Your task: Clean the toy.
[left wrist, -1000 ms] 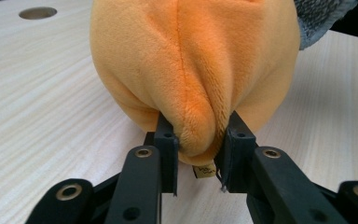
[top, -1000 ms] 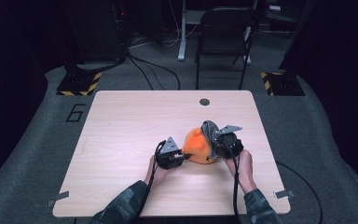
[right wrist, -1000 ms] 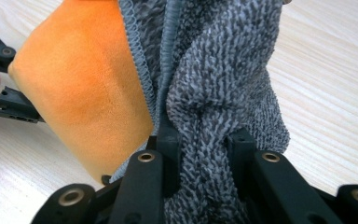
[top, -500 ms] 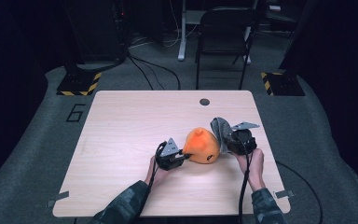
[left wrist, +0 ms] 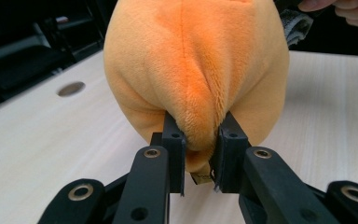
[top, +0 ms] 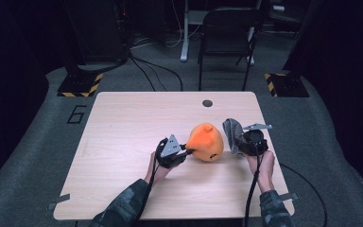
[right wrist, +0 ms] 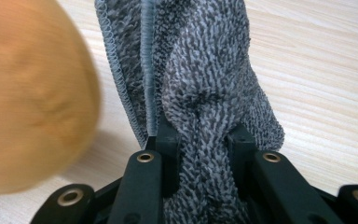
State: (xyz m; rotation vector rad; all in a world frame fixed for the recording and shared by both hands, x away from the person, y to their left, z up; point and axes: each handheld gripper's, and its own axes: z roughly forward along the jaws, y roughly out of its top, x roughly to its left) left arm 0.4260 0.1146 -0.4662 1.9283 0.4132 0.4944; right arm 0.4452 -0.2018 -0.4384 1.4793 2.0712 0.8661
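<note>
Pinching orange plush toy (left wrist: 196, 70): left gripper (left wrist: 199, 156) clamped on fold of fabric at toy's near side, jaws just finished closing. Toy sits right of table (top: 123, 123) centre, between both grippers, underside against tabletop in high view. Right gripper (right wrist: 204, 140) clamped on bunched grey towel (right wrist: 205, 70), towel standing up from jaws just beside toy's right flank, apart from it.

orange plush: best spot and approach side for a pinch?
Grip the low fold along the seam of the orange plush, coming level from its near left side. The rounded body is too wide; that soft ridge bunches between the left gripper jaws, already shut on it.
</note>
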